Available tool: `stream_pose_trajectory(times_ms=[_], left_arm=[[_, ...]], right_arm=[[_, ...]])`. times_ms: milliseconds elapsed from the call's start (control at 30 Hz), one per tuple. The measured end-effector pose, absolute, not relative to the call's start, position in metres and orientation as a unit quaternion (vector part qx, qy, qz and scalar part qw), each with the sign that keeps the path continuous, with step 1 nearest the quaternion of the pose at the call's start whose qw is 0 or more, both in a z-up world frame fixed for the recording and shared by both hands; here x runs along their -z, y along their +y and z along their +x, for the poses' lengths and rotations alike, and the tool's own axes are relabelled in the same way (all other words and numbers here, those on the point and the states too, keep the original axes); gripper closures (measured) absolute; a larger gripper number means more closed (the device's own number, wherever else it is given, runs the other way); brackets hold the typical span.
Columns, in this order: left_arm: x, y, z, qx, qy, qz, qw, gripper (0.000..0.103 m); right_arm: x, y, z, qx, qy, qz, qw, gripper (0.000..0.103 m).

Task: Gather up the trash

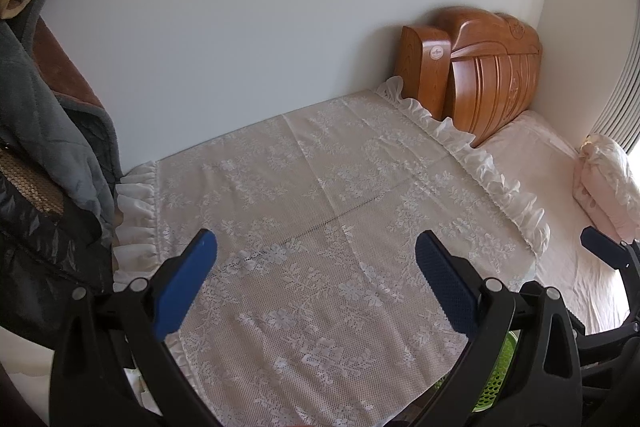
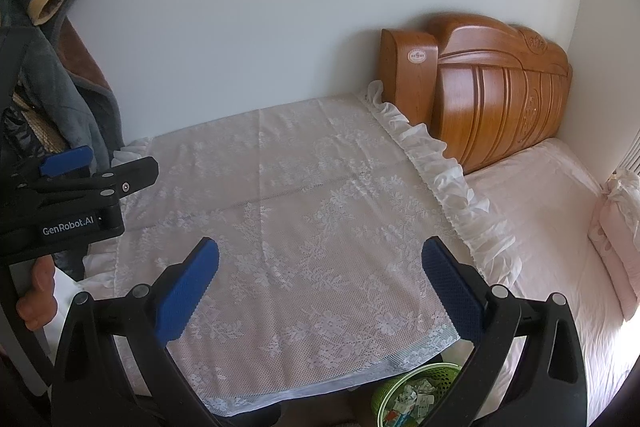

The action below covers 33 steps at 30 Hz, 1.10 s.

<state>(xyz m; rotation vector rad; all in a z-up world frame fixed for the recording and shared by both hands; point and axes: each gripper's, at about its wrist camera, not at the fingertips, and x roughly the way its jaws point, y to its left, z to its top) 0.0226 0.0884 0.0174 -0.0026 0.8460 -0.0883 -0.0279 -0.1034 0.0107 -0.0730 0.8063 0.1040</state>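
A green mesh trash basket (image 2: 416, 383) stands on the floor below the near edge of a table covered by a white lace cloth (image 2: 304, 227). Crumpled paper scraps (image 2: 412, 399) lie inside it. A sliver of the basket also shows in the left wrist view (image 1: 496, 383). My left gripper (image 1: 316, 259) is open and empty above the lace cloth (image 1: 320, 227). My right gripper (image 2: 320, 267) is open and empty above the same cloth. The left gripper also shows at the left of the right wrist view (image 2: 80, 163). No trash shows on the cloth.
A bed with a pink sheet (image 2: 552, 227) and a wooden headboard (image 2: 492, 99) stands to the right of the table. A folded pink quilt (image 2: 616, 239) lies on it. Coats (image 2: 60, 67) hang at the left. A white wall is behind.
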Motion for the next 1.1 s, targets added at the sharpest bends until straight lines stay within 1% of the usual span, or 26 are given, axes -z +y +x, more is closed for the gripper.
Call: stream_pose_trajectory(times_ms=[1100], left_arm=[[-0.0134,0.0875,0.0257,0.04,0.419,0.0,0.907,0.008]], right_arm=[[-0.0041,-0.1054,-0.0213,-0.047,0.401,-0.026,0.915,0.002]])
